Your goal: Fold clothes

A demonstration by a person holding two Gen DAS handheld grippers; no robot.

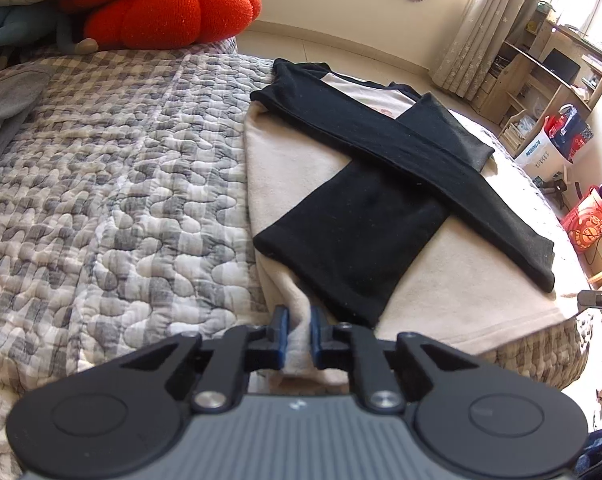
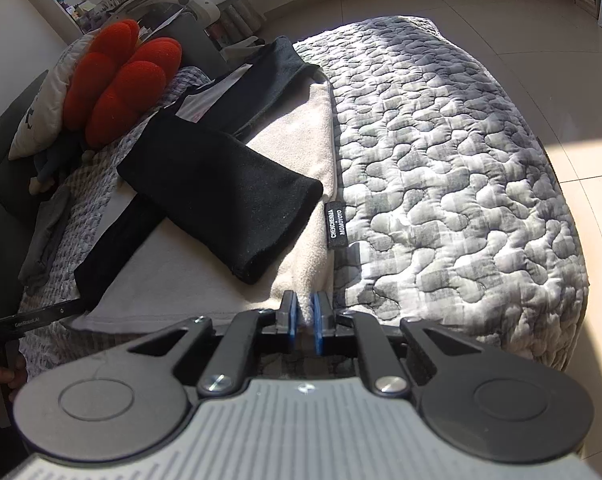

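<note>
A cream shirt with black sleeves (image 1: 301,184) lies flat on the quilted bed, its two black sleeves (image 1: 381,152) folded across the body in an X. My left gripper (image 1: 299,320) is shut on the shirt's cream hem at its near left corner. In the right wrist view the same shirt (image 2: 189,280) shows with a black sleeve (image 2: 229,196) on top. My right gripper (image 2: 305,312) is shut on the cream hem at the other near corner, beside a black label (image 2: 336,224). The tip of the other gripper (image 2: 41,318) shows at the left edge.
The grey-and-white quilt (image 1: 121,184) covers the bed. A red knitted cushion (image 1: 161,4) and a white pillow (image 2: 45,100) sit at the head end. Grey clothing (image 1: 5,108) lies at the left. Shelves and boxes (image 1: 553,92) stand past the bed's right edge, above tiled floor (image 2: 521,20).
</note>
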